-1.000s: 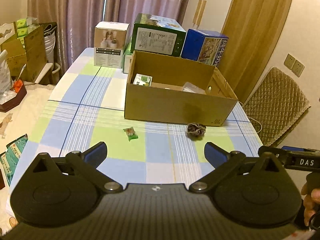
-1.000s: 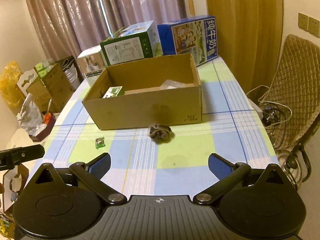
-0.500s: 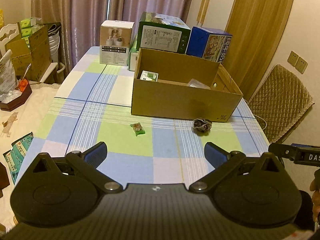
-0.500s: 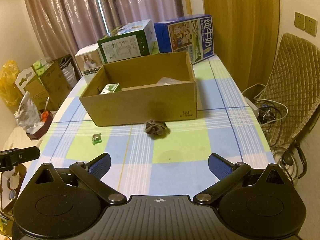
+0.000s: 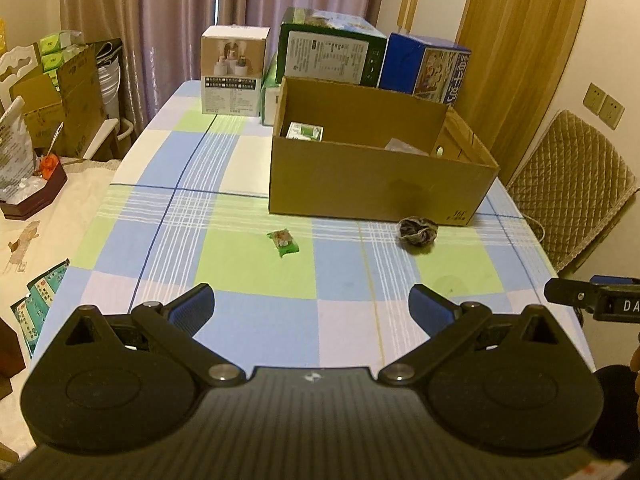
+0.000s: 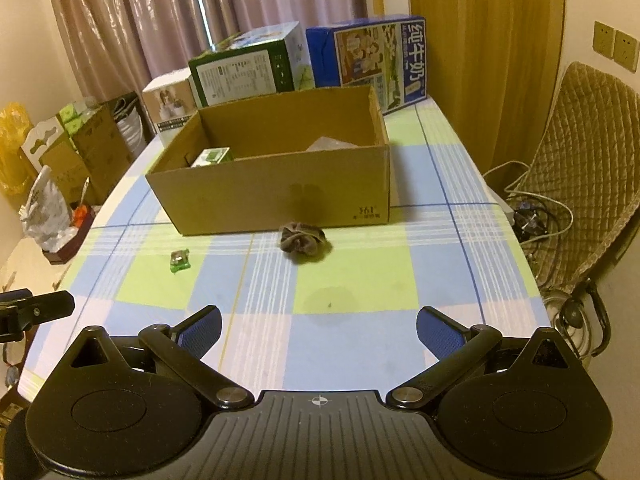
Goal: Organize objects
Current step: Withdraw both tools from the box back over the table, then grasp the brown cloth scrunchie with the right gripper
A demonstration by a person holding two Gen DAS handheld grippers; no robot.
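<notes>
Both grippers have drawn back from the table since a second ago, so the box and the loose items sit farther off and more checked cloth shows in front of each camera. The left gripper [image 5: 311, 304] hovers over the near edge of the table [image 5: 256, 332], its blue-padded jaws spread wide with nothing between them. The right gripper [image 6: 319, 326] hovers the same way, jaws released and empty, a little to the right; part of it pokes into the left wrist view at the right edge, and part of the left one shows at the left edge of the right wrist view. An open cardboard box [image 5: 376, 184] [image 6: 280, 200] stands on the middle of the table. Inside it lie a small green-and-white carton [image 5: 306, 131] [image 6: 212, 157] near the left wall and a crumpled clear wrapper [image 6: 330, 145] toward the right. On the cloth just in front of the box lies a dark scrunchie [image 5: 418, 231] [image 6: 302, 238], close to the box's right front corner. A small green packet [image 5: 284, 242] [image 6: 180, 260] lies to its left, well apart from it and a bit nearer the grippers. Behind the box stand three cartons: a white one [image 5: 234, 70], a green one [image 5: 332, 54] [image 6: 248, 68] and a blue one [image 5: 426, 66] [image 6: 370, 56]. A quilted chair [image 6: 580, 152] stands to the right of the table.
</notes>
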